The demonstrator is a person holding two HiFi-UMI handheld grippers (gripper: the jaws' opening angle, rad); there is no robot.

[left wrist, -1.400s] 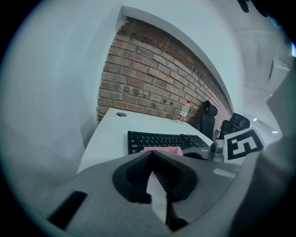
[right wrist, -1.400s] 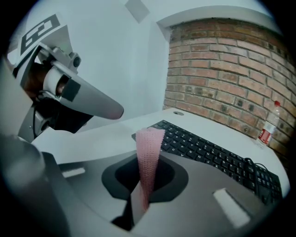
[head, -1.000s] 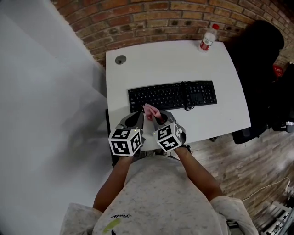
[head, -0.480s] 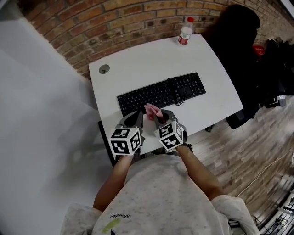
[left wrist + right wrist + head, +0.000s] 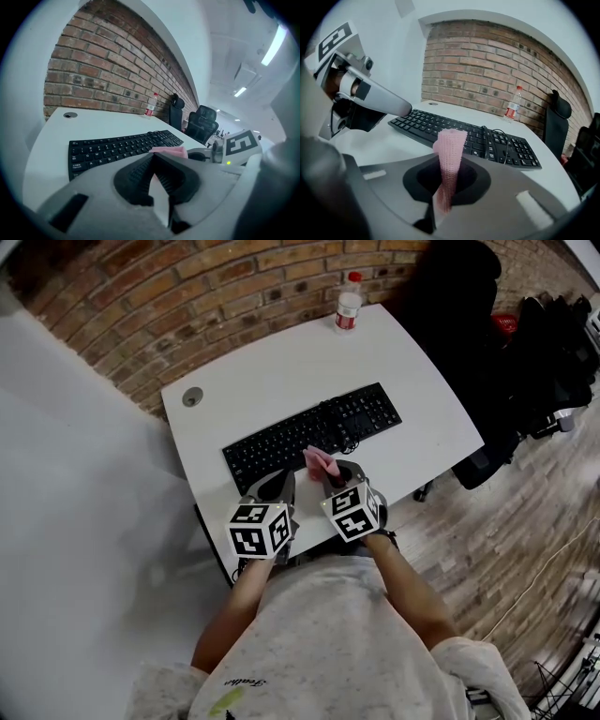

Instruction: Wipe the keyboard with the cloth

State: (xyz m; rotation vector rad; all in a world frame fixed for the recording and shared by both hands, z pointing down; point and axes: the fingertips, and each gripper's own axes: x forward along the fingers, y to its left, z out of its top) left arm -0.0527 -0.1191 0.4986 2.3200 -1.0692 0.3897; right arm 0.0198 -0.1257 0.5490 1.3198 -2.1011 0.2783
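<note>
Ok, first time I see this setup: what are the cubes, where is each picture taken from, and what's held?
No robot here: a person holds a two-jaw tool in each hand; the marker cubes are part of the tools. The head view looks down from the person's head; the other two cameras ride on the tools and look along their jaws. On the white desk are a black keyboard and, at the far edge, a bottle. The right tool is shut on a pink cloth, by the keyboard's near edge. The left tool is shut and empty.
</note>
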